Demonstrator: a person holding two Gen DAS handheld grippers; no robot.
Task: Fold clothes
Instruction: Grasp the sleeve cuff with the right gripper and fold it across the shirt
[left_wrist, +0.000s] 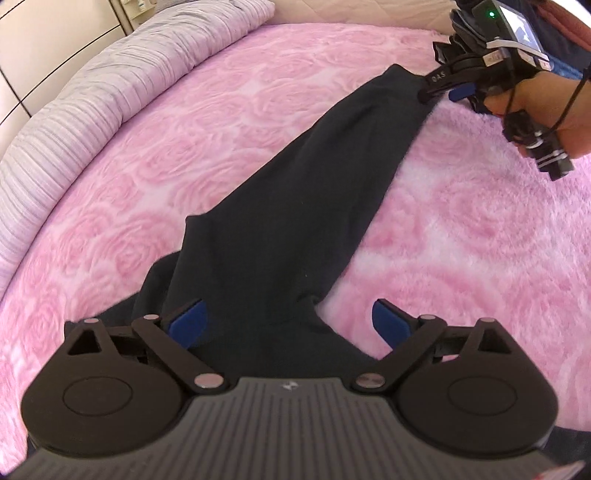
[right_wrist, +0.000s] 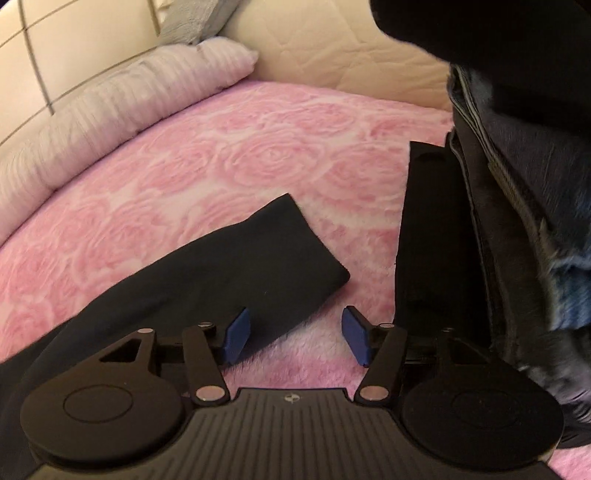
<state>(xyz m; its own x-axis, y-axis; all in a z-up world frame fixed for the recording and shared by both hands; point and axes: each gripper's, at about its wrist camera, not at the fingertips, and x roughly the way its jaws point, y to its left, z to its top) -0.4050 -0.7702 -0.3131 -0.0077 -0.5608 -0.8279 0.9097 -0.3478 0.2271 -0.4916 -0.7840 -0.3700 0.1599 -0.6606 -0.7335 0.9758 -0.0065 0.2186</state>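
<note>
1. Dark navy knit, soft and limp: one long garment (left_wrist: 295, 206) lies stretched across the pink blanket (left_wrist: 480, 229) on a bed, running from beneath the left gripper (left_wrist: 290, 321) toward the right gripper (left_wrist: 443, 90) at the far end. It looks like a sleeve or trouser leg; which one cannot be told.

2. Handling, as a judgement: the cloth appears light and floppy, with no stiffness to hold a shape. It should sag wherever it is lifted and drag a little on the fluffy blanket rather than slide. Nothing here seems fragile.

3. Where to take hold, as a judgement: the squared hem end (right_wrist: 314, 236), seen in the right wrist view, offers a firm edge, and the wider bunched end near the left gripper offers the other. Pinching both ends would keep a fold straight.

4. Left gripper: jaws spread wide, blue pads (left_wrist: 188, 323) standing clear on either side of the garment, pressing on nothing.

5. Right gripper (right_wrist: 295, 334): jaws apart over the hem end, nothing pinched between them.

6. Count: one dark garment laid out; two grippers; one hand (left_wrist: 546, 118) visible, holding the right gripper.

7. Further out: one stack of dark and denim clothes (right_wrist: 517, 221) at the blanket's right edge, its number unclear; one pale striped pillow (left_wrist: 92, 103) along the left.
</note>
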